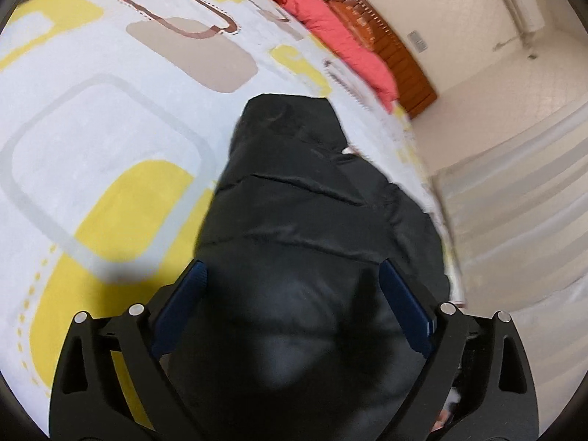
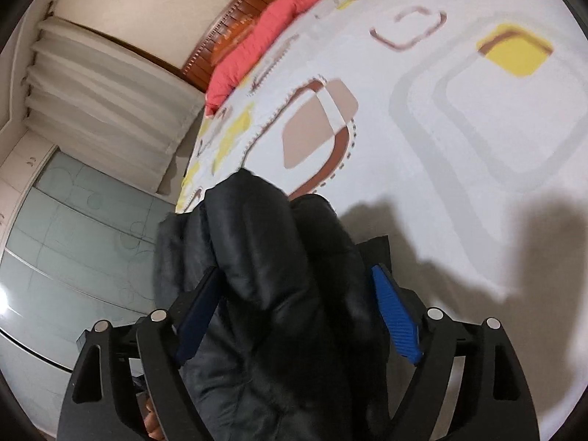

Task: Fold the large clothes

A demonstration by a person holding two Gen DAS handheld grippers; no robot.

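1. presently, black padded jacket [image 1: 294,198]: lies bunched on the bed sheet [image 1: 110,117], close to the bed's side edge; its hood end points toward the headboard [image 1: 371,22]. seen also from the right wrist [image 2: 264,257], heaped between the fingers.
2. left gripper [image 1: 292,275]: jaws spread wide, blue pads [image 1: 400,301] on either side of the jacket's near end; the fabric sits between and below them, and neither pad visibly presses on it.
3. right gripper [image 2: 294,286]: jaws partly apart, with a thick fold of the jacket filling the gap. the left pad lies against the fabric, the right pad [image 2: 397,319] looks clear of it; whether it grips cannot be told.
4. open room: a broad stretch of patterned sheet, white with yellow, grey and brown shapes, extends past the jacket on the side away from the edge.
5. edges: bed's side edge runs just beside the jacket; pale curtain [image 2: 103,88] and wall lie beyond.
6. red pillow [image 1: 341,40]: rests against the wooden headboard, well apart from the jacket.
7. containers: a glass-fronted wardrobe [image 2: 73,242], doors closed, contents not visible.
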